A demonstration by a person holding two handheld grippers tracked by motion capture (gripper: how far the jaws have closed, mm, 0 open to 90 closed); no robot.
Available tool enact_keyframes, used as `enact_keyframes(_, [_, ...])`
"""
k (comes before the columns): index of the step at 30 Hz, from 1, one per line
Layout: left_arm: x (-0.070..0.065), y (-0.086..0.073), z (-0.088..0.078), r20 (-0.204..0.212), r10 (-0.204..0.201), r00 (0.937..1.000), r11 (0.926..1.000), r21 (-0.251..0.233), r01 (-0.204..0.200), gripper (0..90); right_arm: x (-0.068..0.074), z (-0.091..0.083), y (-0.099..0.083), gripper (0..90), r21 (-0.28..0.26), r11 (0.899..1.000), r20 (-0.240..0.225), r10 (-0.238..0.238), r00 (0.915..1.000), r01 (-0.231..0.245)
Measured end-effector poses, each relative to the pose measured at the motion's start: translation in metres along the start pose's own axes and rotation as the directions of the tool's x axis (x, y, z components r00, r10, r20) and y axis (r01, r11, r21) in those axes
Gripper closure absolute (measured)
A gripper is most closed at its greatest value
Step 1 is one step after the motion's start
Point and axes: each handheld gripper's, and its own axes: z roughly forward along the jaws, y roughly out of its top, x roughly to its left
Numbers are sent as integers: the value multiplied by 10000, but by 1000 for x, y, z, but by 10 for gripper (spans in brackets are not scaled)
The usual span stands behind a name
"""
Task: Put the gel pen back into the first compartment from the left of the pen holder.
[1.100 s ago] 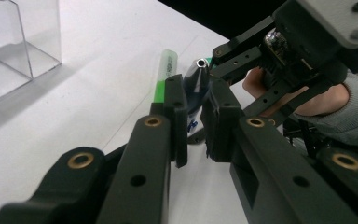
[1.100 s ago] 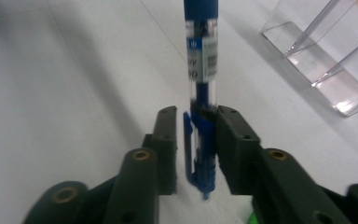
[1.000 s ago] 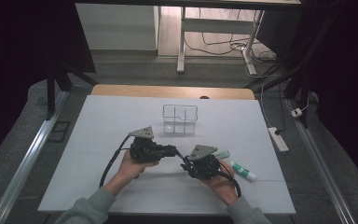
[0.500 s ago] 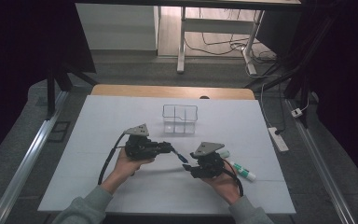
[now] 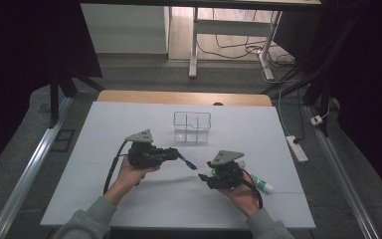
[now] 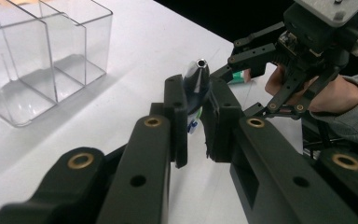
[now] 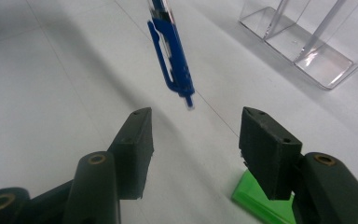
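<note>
On the left, our left gripper has its jaws clamped on the blue pen, holding it above the white table. The pen's long axis runs from those jaws rightward and a little nearer, its free clip end pointing at our right gripper. In the right gripper view, that end hangs just beyond the gap, apart from both pads. Our right jaws have just been opening and now stand parted with nothing between them. The clear divided box sits farther back. A green-capped tube lies at the right hand.
</note>
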Motion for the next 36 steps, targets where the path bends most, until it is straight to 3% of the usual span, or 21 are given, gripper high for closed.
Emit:
enact_keyframes(15, [5,4,-24,-411,5,9992,9987,-515,-27,800,-5,-8,-8,441,28,9998,143,188,9997,-189])
enact_keyframes(25, [5,11,-37,-590,106,9982,9968,-789,-153,800,-14,-21,-20,419,-32,9973,166,731,9972,-730])
enact_keyframes(36, [12,23,-42,-655,-135,9978,9958,-911,75,800,-19,-32,-27,405,-82,9968,317,795,9963,-793])
